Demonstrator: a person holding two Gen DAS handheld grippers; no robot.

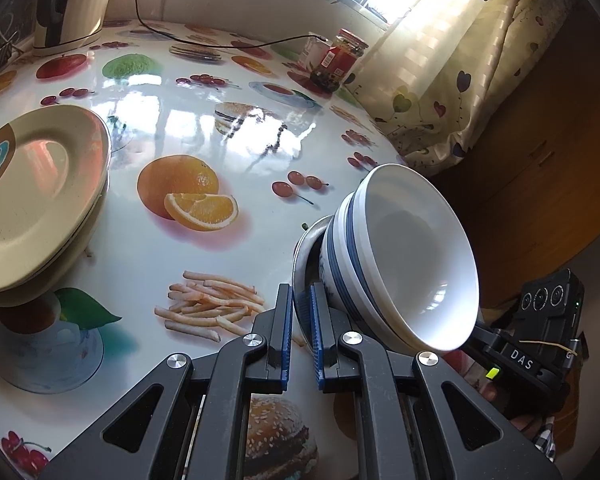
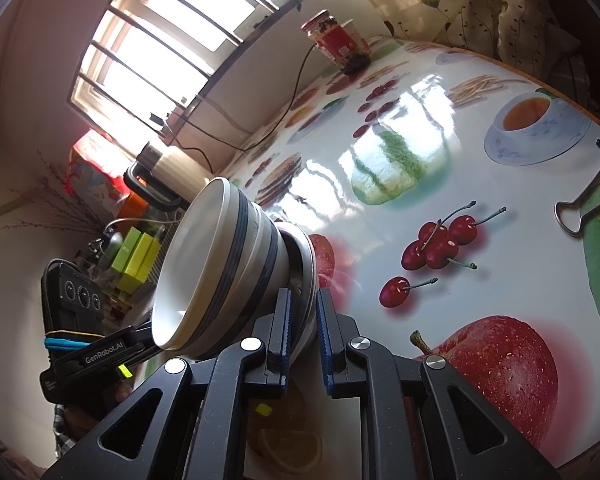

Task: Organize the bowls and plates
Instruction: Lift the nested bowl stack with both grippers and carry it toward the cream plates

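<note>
Holding 1 bowl stack (image 1: 396, 256) with both grippers, above the near table (image 1: 228, 256) edge. Left gripper (image 1: 301, 332) nearly closed on the metal bowl (image 1: 305, 256) rim; right gripper (image 2: 303, 332) the same from the other side. Plates (image 1: 36, 196) stacked far left. Risk: 2 striped bowls sliding out if tilted more, only resting inside, not pinched.

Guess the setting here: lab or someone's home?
Most likely a home kitchen or dining corner: an electric kettle and food jar stand on a table with a fruit-print oilcloth, beside a barred window and patterned curtain.
</note>
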